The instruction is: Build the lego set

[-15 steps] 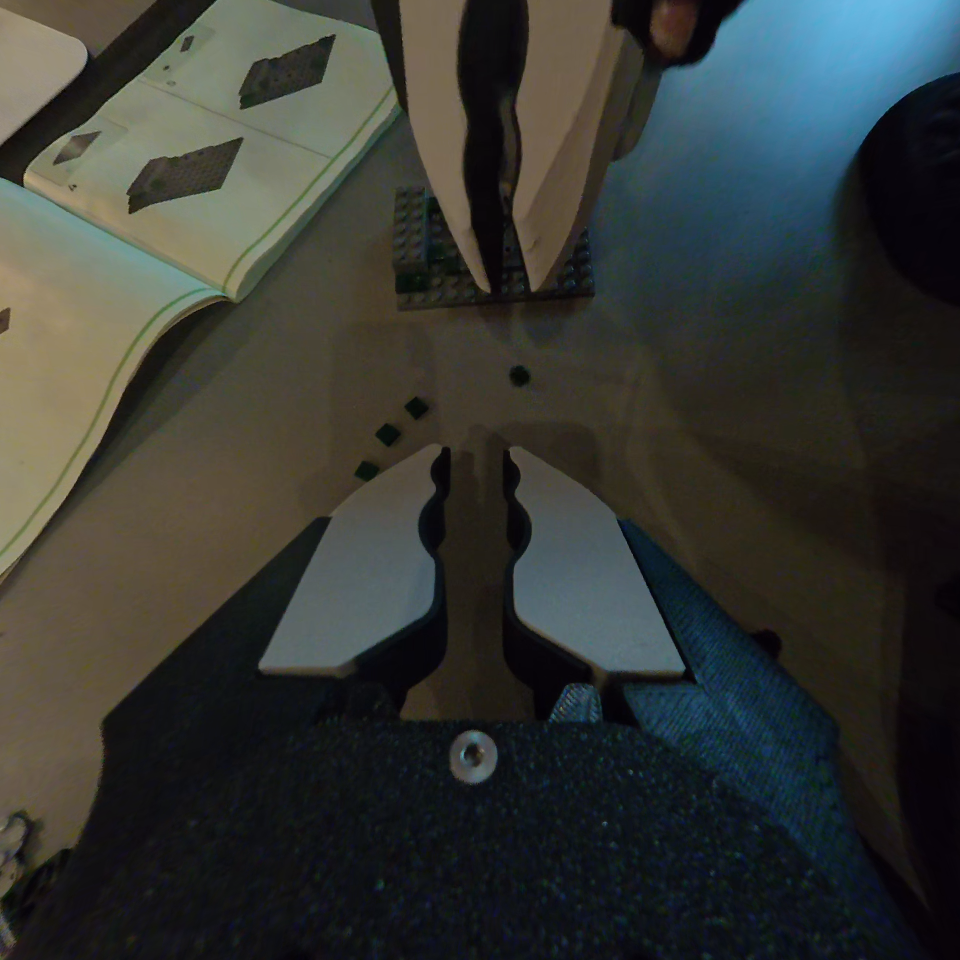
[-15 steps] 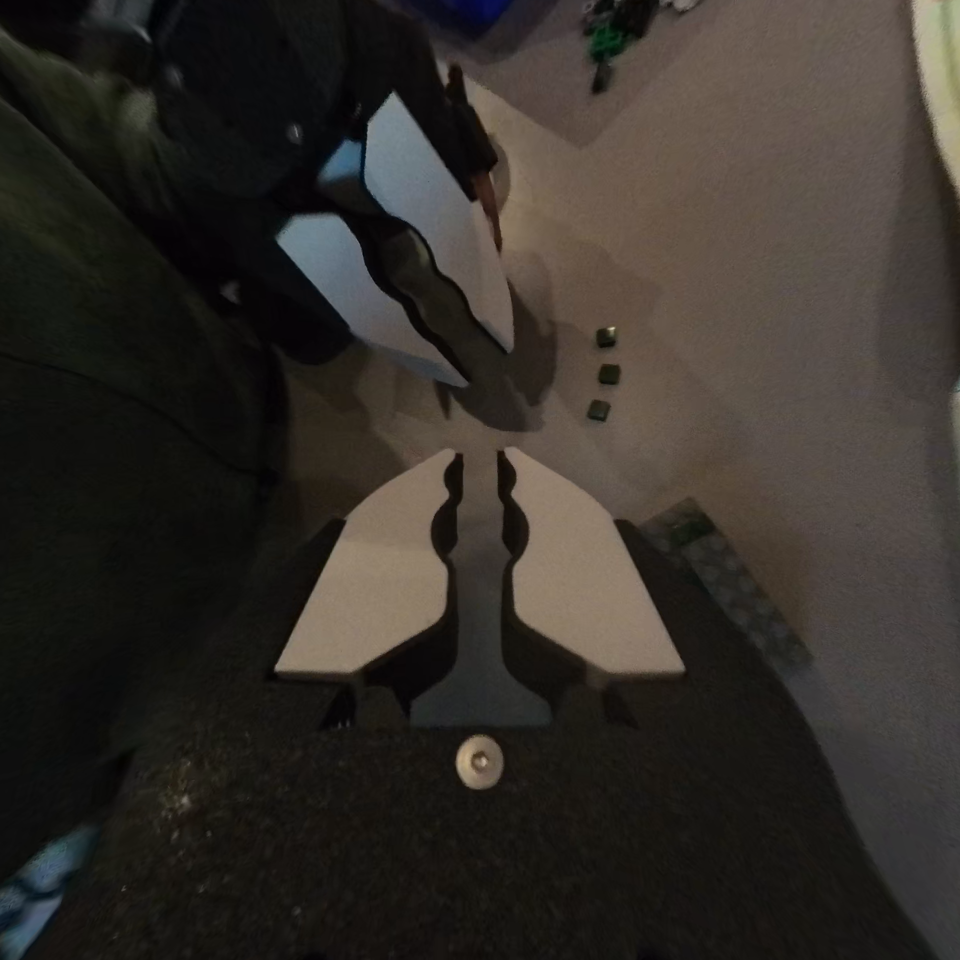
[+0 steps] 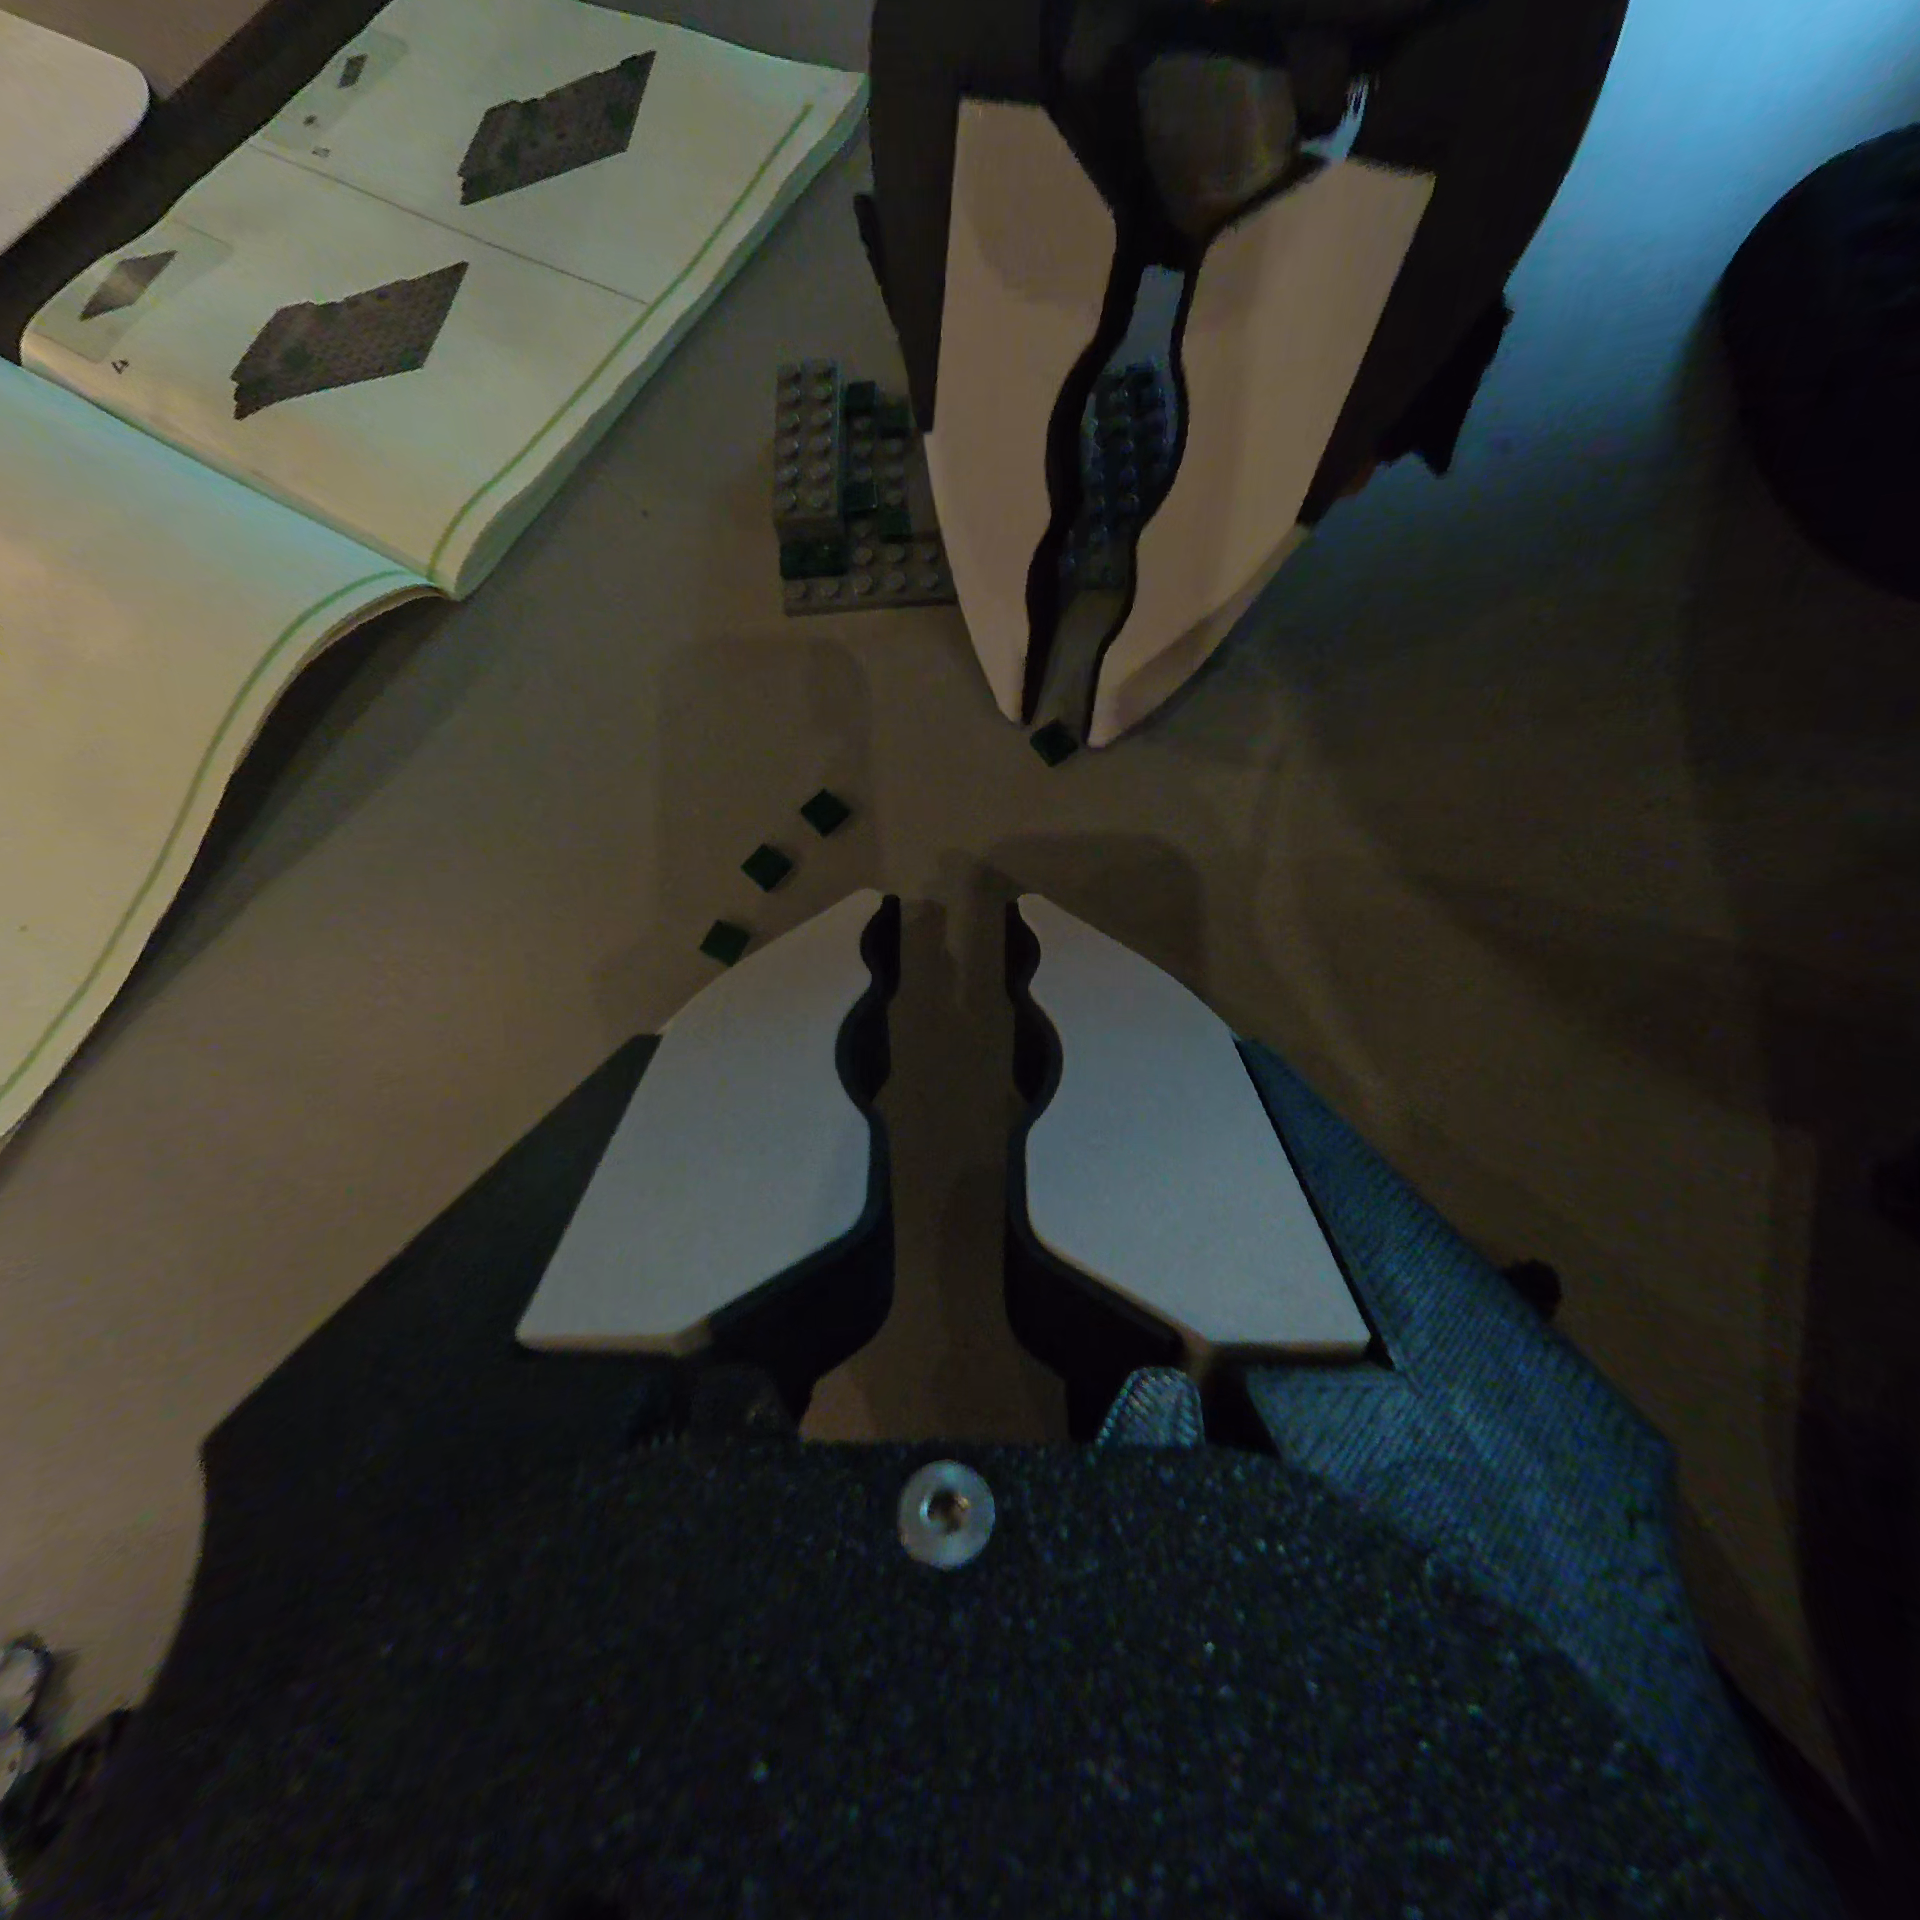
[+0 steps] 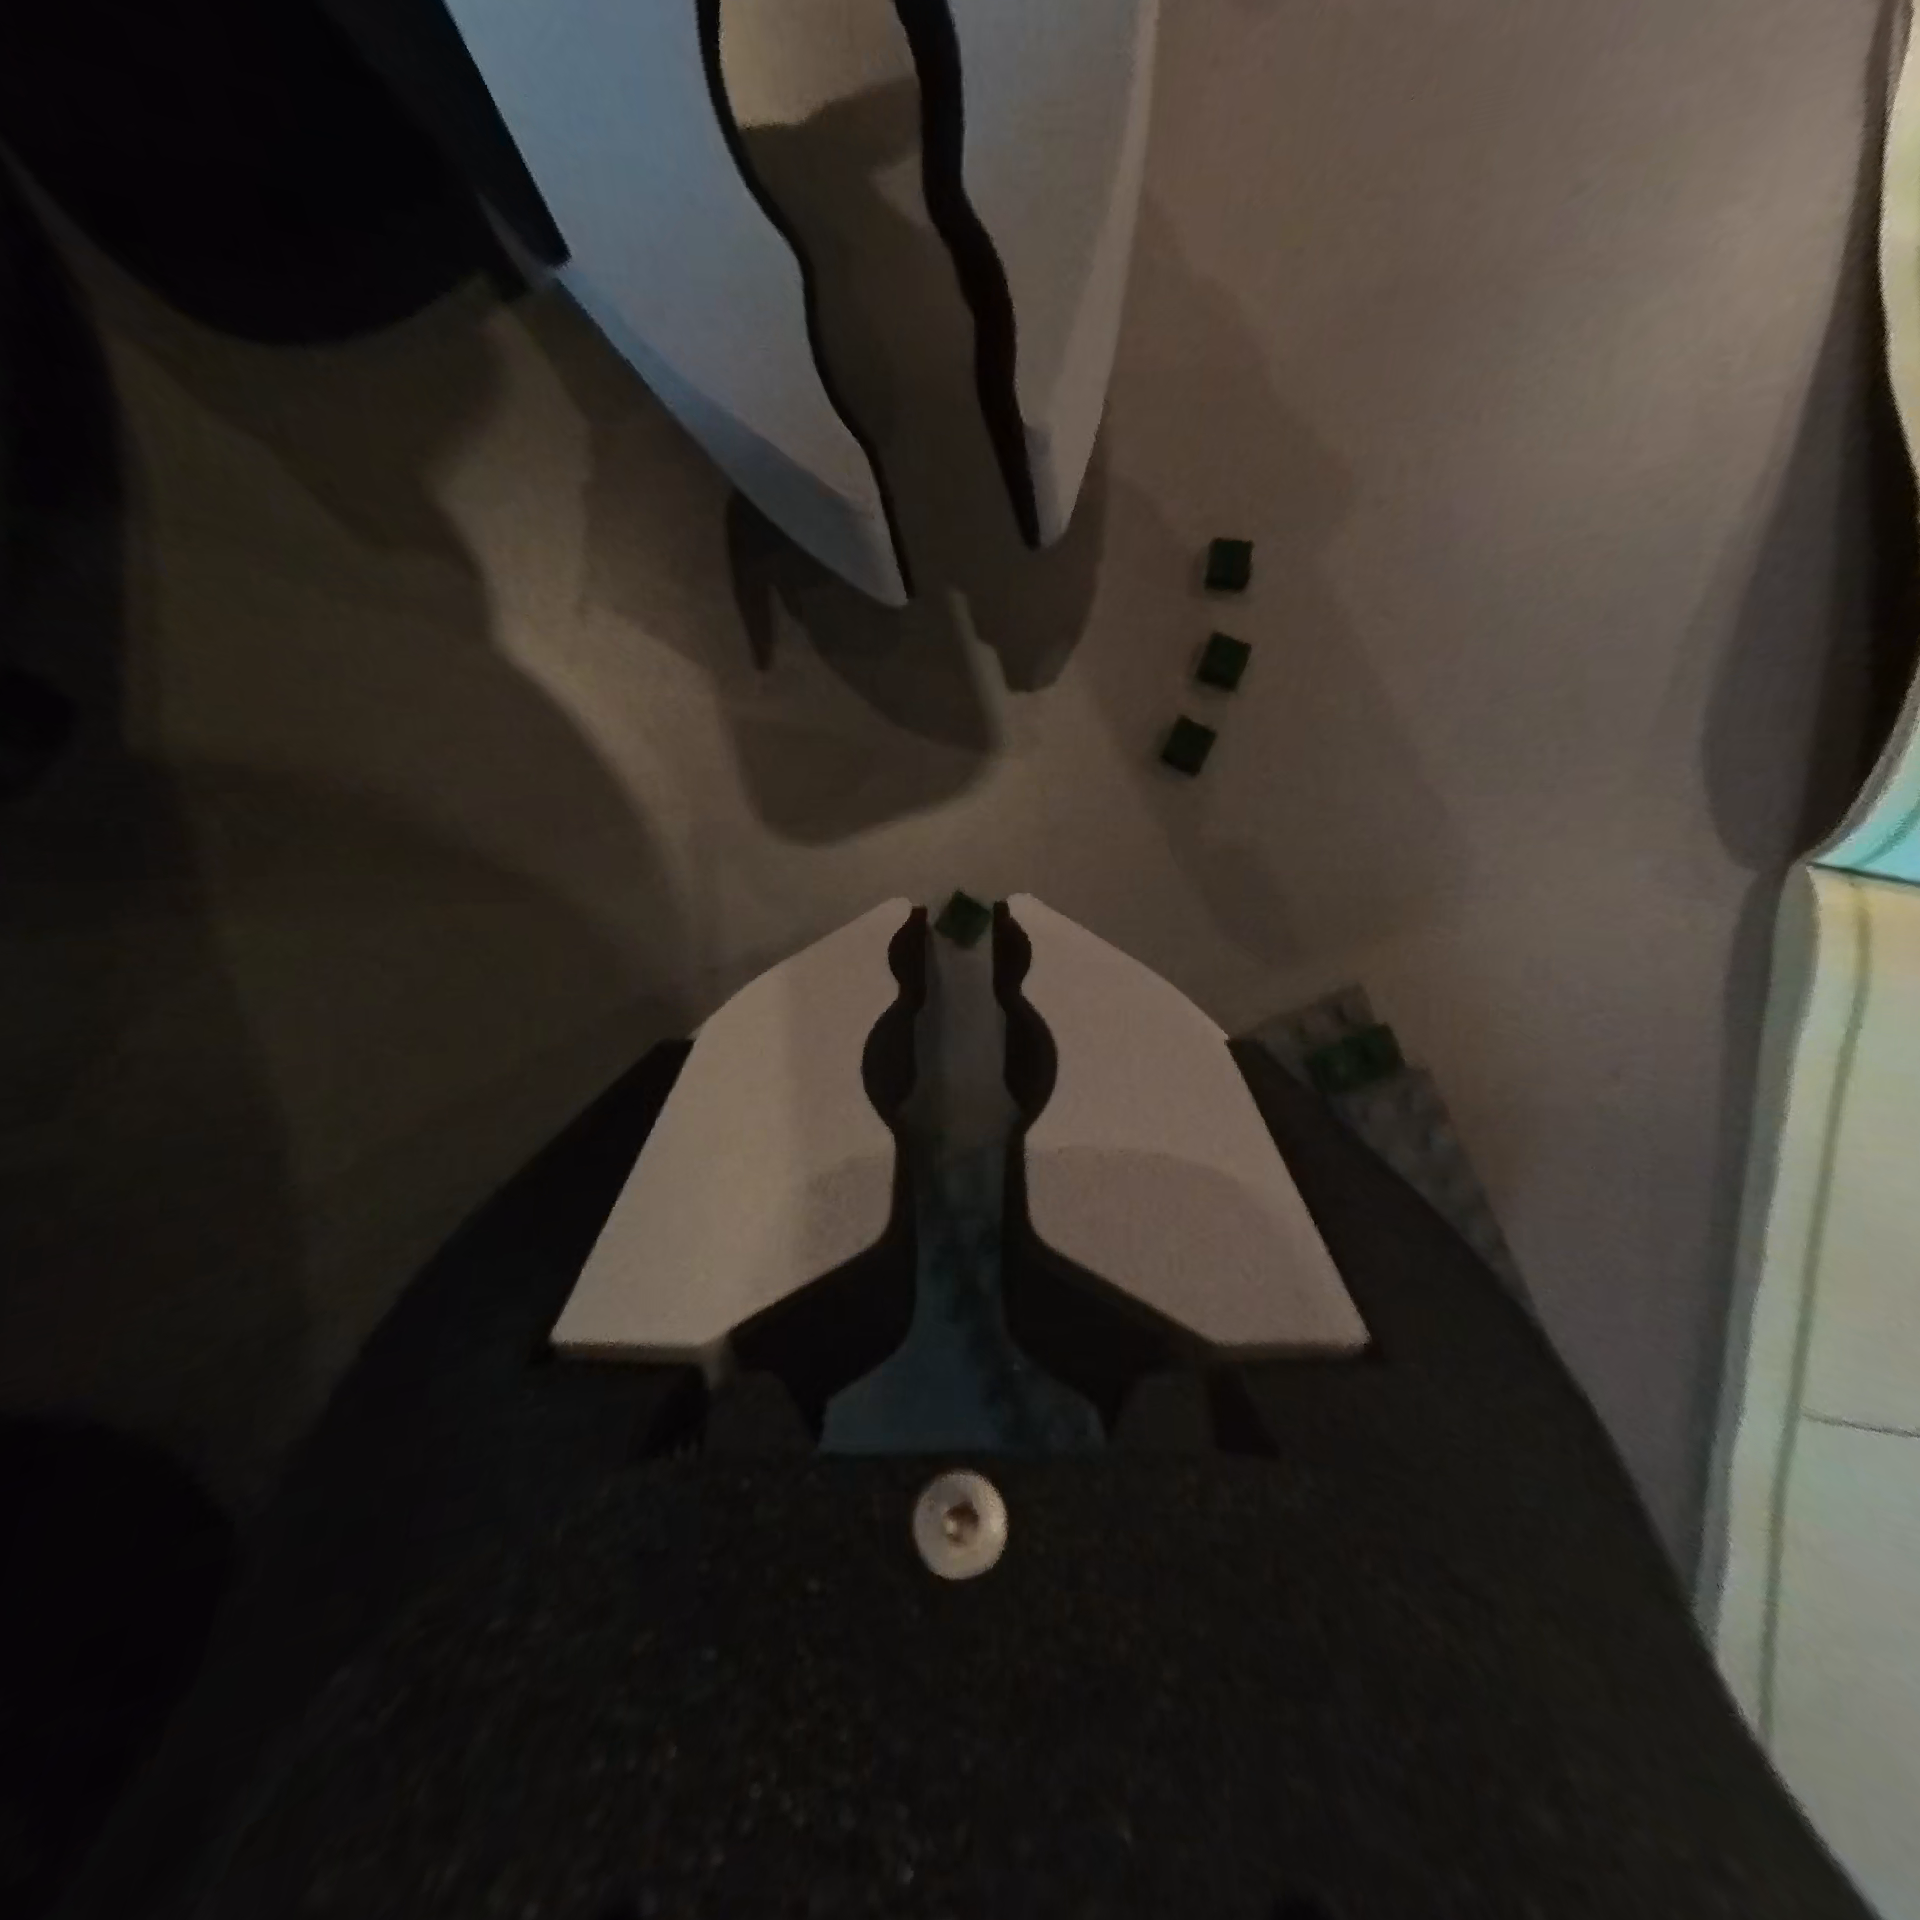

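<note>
A grey baseplate (image 3: 831, 499) with dark green bricks on it lies on the table; it also shows in the right wrist view (image 4: 1351, 1049). One small dark green piece (image 3: 1051, 744) lies on the table between the tips of my right gripper (image 4: 958, 906), whose jaws stand narrowly apart around the piece (image 4: 961, 920). Three more small green pieces (image 3: 766, 865) lie in a diagonal row beside it and show in the right wrist view (image 4: 1223, 662). My left gripper (image 3: 951, 909) is open and empty, just short of the right gripper's tips.
An open instruction booklet (image 3: 364, 312) lies at the left, close to the baseplate. A dark round object (image 3: 1829, 343) sits at the far right. A few loose pieces (image 3: 21, 1683) lie at the lower left edge. Some 6 cm of space lies between my two pairs of fingers.
My right gripper has come off the baseplate toward me and down to the single green piece, which now sits between its tips. Its jaw gap looks unchanged. My left gripper has stayed put.
</note>
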A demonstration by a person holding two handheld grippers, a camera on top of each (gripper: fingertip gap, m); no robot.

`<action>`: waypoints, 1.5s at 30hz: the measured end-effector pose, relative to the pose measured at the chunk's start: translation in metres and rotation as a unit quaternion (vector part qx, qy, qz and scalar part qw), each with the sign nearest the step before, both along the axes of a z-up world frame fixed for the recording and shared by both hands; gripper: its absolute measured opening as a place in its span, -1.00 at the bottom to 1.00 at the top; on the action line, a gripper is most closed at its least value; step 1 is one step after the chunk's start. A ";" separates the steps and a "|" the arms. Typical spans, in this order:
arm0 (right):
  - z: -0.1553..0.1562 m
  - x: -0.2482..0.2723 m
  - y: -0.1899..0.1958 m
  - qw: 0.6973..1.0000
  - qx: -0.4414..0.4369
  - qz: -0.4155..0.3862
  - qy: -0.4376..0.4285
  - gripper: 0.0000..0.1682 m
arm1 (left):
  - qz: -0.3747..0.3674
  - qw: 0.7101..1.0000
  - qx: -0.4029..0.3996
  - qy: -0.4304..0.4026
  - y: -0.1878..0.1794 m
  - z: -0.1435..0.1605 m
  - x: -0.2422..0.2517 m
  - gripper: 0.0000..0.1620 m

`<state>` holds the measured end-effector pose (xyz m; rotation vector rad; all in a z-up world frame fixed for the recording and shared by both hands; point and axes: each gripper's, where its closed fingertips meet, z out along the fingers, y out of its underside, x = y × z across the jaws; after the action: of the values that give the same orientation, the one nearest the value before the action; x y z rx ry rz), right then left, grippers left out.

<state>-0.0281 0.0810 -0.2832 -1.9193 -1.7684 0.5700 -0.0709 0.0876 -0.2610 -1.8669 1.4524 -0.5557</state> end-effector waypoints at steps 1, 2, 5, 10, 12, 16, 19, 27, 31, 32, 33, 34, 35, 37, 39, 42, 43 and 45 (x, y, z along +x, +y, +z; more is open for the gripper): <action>-0.003 0.000 0.001 1.000 0.004 -0.001 -0.006 -0.86 | 0.000 1.000 0.000 0.001 0.000 0.000 0.000 -0.77; -0.004 0.000 0.002 1.000 0.004 -0.005 -0.007 -0.86 | -0.001 1.000 0.000 0.001 0.000 0.000 0.000 -0.77; -0.004 0.000 0.002 1.000 -0.012 -0.010 -0.008 -0.90 | -0.001 1.000 0.001 0.001 -0.001 0.000 0.000 -0.77; 0.026 -0.016 -0.009 0.984 -0.153 -0.042 0.083 -0.91 | -0.001 1.000 0.001 -0.001 -0.001 0.000 0.000 -0.76; 0.040 -0.017 -0.004 0.966 -0.214 -0.072 0.123 -0.87 | -0.002 1.000 0.001 0.000 -0.001 0.000 0.000 -0.77; 0.034 -0.004 0.015 0.962 -0.214 -0.124 0.117 -0.72 | -0.003 1.000 0.000 -0.001 -0.001 0.000 0.000 -0.77; 0.026 0.002 0.020 0.972 -0.173 -0.127 0.097 -0.77 | -0.003 1.000 -0.001 0.000 -0.001 -0.001 0.000 -0.77; 0.013 0.007 -0.015 0.998 -0.040 -0.031 0.031 -0.87 | -0.003 1.000 -0.002 0.000 -0.001 -0.001 0.000 -0.77; 0.014 0.024 -0.029 0.999 -0.023 -0.032 0.021 -0.88 | -0.005 1.000 -0.001 0.000 -0.002 -0.001 0.000 -0.77; 0.014 0.028 -0.031 0.999 -0.014 -0.035 0.021 -0.88 | -0.005 1.000 -0.001 0.000 -0.002 -0.001 0.000 -0.77; 0.015 0.029 -0.032 0.999 -0.006 -0.036 0.024 -0.88 | -0.007 1.000 -0.001 0.001 -0.002 -0.001 0.000 -0.77; 0.015 0.028 -0.034 0.999 -0.003 -0.037 0.029 -0.87 | -0.008 1.000 -0.001 0.002 -0.003 -0.001 0.001 -0.77; 0.014 0.026 -0.035 0.999 -0.004 -0.037 0.031 -0.86 | -0.011 1.000 -0.001 0.004 -0.003 -0.002 0.001 -0.77; 0.010 0.023 -0.033 0.999 -0.003 -0.033 0.023 -0.83 | -0.015 1.000 0.000 0.007 -0.005 -0.003 0.002 -0.77; 0.006 0.020 -0.031 1.000 0.000 -0.020 0.015 -0.82 | -0.016 1.000 0.003 0.010 -0.005 -0.003 0.002 -0.77; 0.005 0.015 -0.030 1.000 0.004 0.025 0.015 -0.82 | -0.016 1.000 0.005 0.008 -0.005 -0.003 0.002 -0.78; 0.005 0.014 -0.030 0.999 0.004 0.047 0.015 -0.82 | -0.016 1.000 0.004 0.007 -0.005 -0.002 0.002 -0.78; 0.007 0.013 -0.032 0.996 0.000 0.093 0.005 -0.83 | -0.017 1.000 0.005 0.008 -0.005 -0.003 0.002 -0.77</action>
<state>-0.0151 0.0491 -0.2767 -1.7598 -1.9524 0.6423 -0.0685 0.0824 -0.2637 -1.8467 1.4982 -0.5500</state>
